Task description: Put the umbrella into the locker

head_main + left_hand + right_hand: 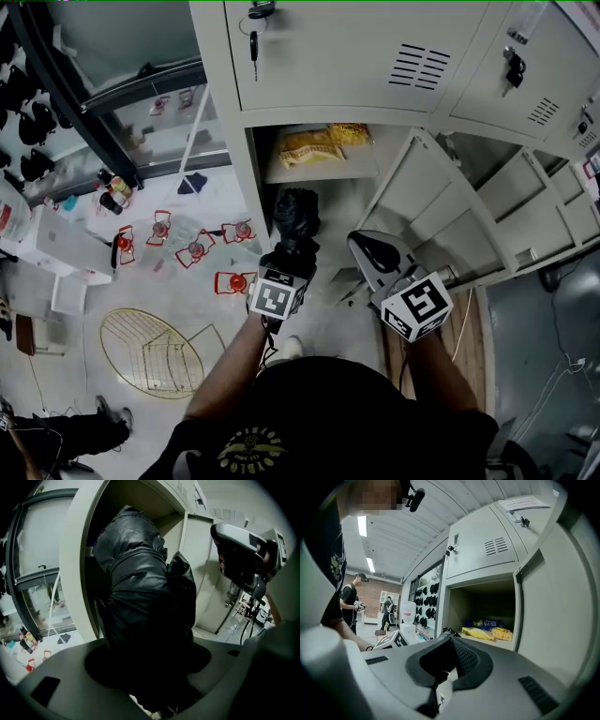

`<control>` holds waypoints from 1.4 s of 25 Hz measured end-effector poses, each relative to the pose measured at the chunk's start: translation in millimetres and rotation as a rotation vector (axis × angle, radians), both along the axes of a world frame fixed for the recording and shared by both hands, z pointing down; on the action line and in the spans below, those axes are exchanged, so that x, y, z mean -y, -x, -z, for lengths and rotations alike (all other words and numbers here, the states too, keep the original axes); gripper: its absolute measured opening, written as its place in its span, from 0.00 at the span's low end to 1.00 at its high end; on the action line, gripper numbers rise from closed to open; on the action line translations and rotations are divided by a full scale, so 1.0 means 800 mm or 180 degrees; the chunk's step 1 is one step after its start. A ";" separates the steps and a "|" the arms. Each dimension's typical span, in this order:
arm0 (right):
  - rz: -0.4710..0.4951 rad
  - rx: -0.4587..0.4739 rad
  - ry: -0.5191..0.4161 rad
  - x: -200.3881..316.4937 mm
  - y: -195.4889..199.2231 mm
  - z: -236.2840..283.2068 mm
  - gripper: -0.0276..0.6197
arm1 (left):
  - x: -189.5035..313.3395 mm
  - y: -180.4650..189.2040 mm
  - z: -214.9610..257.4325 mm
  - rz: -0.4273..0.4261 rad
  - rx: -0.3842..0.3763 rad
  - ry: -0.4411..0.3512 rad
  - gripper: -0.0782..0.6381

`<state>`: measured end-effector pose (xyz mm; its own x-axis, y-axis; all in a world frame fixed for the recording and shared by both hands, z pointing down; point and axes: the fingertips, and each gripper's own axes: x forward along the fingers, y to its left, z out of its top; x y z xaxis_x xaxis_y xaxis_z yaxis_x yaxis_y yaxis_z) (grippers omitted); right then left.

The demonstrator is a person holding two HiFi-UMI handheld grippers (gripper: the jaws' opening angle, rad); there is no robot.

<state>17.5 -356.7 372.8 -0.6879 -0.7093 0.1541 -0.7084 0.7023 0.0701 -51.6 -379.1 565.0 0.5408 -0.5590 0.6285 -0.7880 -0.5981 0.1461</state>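
Left claw point(148, 670), spread wide, clamps the folded black umbrella point(140, 583); right claw point(449, 641) closed, empty. The umbrella's loose folds could snag the locker point(77, 550) frame.

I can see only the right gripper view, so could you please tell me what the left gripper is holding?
Observer: The left gripper is shut on a black folded fabric umbrella.
Operator: Thank you. Where does it point?
Observer: Into the open compartment of the off-white metal locker, just under the shelf with the yellow snack bags.
Operator: Is anything lying to the person's left?
Observer: Yes, a round gold wire rack lies on the pale floor.
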 end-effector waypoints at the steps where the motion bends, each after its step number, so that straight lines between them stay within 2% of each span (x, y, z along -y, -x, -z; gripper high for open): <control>1: -0.0019 0.0006 0.0009 0.001 -0.001 -0.001 0.09 | 0.003 0.001 -0.003 0.0014 0.0015 -0.0004 0.52; 6: -0.0034 -0.0025 0.0023 0.005 -0.004 -0.005 0.09 | 0.019 0.000 -0.015 0.0037 0.0094 -0.0100 0.52; 10: -0.0046 -0.0006 0.0045 0.005 -0.005 -0.008 0.09 | 0.021 0.002 -0.031 0.0026 0.0264 0.0016 0.52; 14: -0.0044 -0.0004 0.0053 0.005 -0.009 -0.009 0.09 | 0.028 0.000 -0.047 0.0062 0.0270 0.0139 0.52; 17: -0.0027 0.0008 0.0048 0.004 -0.009 -0.009 0.09 | 0.039 0.000 -0.049 0.0067 0.0322 0.0126 0.52; 19: -0.0014 0.0007 0.0028 0.005 -0.010 -0.007 0.09 | 0.047 -0.003 -0.049 0.0073 0.0314 0.0125 0.52; 21: -0.0005 -0.0006 0.0017 0.003 -0.012 -0.007 0.09 | 0.048 -0.009 -0.053 0.0058 0.0251 0.0220 0.52; 26: -0.0074 0.0031 0.0030 0.001 -0.024 -0.007 0.09 | 0.050 -0.007 -0.068 0.0130 0.0298 0.0454 0.52; 31: -0.0104 0.0033 0.0058 0.000 -0.032 -0.011 0.09 | 0.060 -0.013 -0.077 0.0147 0.0166 0.0499 0.52; 35: -0.0075 0.0001 0.0062 -0.001 -0.032 -0.010 0.09 | 0.070 -0.014 -0.078 0.0166 0.0227 0.0516 0.52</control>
